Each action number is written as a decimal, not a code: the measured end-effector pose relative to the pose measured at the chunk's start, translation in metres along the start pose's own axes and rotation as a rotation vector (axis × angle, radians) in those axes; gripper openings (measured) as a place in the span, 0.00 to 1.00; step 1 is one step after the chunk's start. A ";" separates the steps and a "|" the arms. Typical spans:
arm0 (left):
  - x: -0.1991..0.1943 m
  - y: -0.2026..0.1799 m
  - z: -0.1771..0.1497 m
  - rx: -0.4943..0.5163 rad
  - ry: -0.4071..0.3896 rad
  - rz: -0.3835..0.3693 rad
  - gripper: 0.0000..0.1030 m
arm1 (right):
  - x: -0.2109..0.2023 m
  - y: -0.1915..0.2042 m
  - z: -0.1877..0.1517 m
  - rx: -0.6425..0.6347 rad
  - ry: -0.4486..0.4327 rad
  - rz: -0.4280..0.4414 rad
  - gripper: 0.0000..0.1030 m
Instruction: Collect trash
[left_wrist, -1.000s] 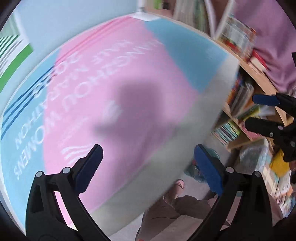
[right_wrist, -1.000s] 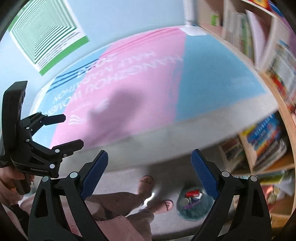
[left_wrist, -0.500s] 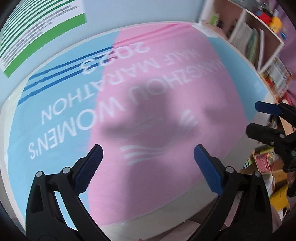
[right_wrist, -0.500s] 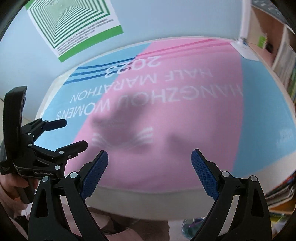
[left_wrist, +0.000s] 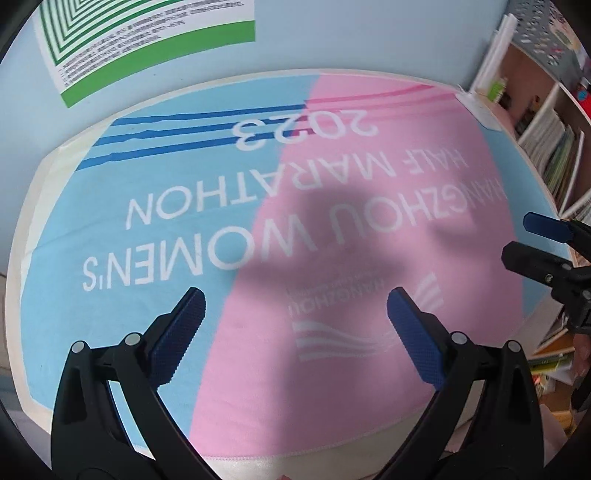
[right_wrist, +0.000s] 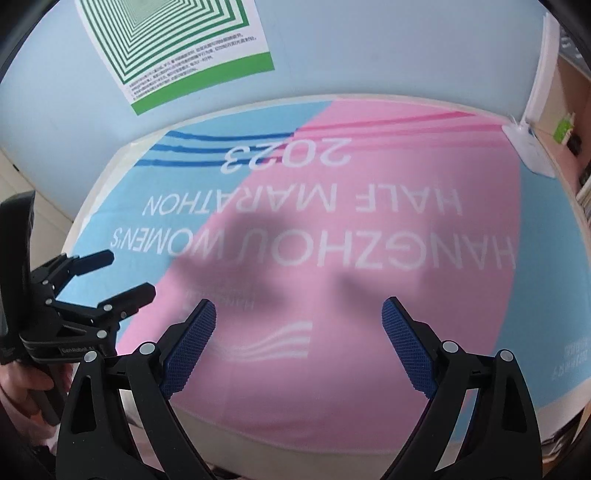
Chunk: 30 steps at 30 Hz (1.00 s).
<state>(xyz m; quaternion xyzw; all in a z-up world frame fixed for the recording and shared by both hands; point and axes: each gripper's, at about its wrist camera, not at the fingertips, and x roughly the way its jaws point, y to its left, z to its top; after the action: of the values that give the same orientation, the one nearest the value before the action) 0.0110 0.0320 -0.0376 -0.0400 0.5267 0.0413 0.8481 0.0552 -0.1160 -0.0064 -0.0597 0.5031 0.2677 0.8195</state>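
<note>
My left gripper (left_wrist: 295, 314) is open and empty above a table covered by a pink and blue marathon towel (left_wrist: 332, 229). My right gripper (right_wrist: 299, 325) is also open and empty above the same towel (right_wrist: 369, 206). Each gripper shows in the other's view: the right one (left_wrist: 532, 240) at the right edge, the left one (right_wrist: 110, 273) at the left edge. No trash shows on the towel in either view.
A light blue wall with a green and white poster (right_wrist: 177, 48) stands behind the table. A bookshelf (left_wrist: 546, 140) full of books stands to the right. A small white item (right_wrist: 532, 151) lies at the table's far right corner.
Both grippers swung up and left from the table's right edge and the floor, where a bin with trash showed, to face the towel top. Both stay open.
</note>
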 end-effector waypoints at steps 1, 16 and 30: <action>-0.001 0.000 0.001 -0.011 -0.007 0.013 0.94 | 0.000 -0.001 0.001 0.003 -0.004 0.000 0.88; -0.002 0.005 0.007 -0.125 -0.035 0.050 0.94 | 0.010 0.003 0.009 0.017 -0.059 0.016 0.88; -0.004 0.010 0.003 -0.156 -0.034 0.056 0.94 | 0.012 0.001 0.005 0.071 -0.075 0.026 0.88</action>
<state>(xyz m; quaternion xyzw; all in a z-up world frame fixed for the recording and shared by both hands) 0.0111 0.0421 -0.0325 -0.0906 0.5081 0.1065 0.8499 0.0631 -0.1083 -0.0143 -0.0138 0.4818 0.2625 0.8359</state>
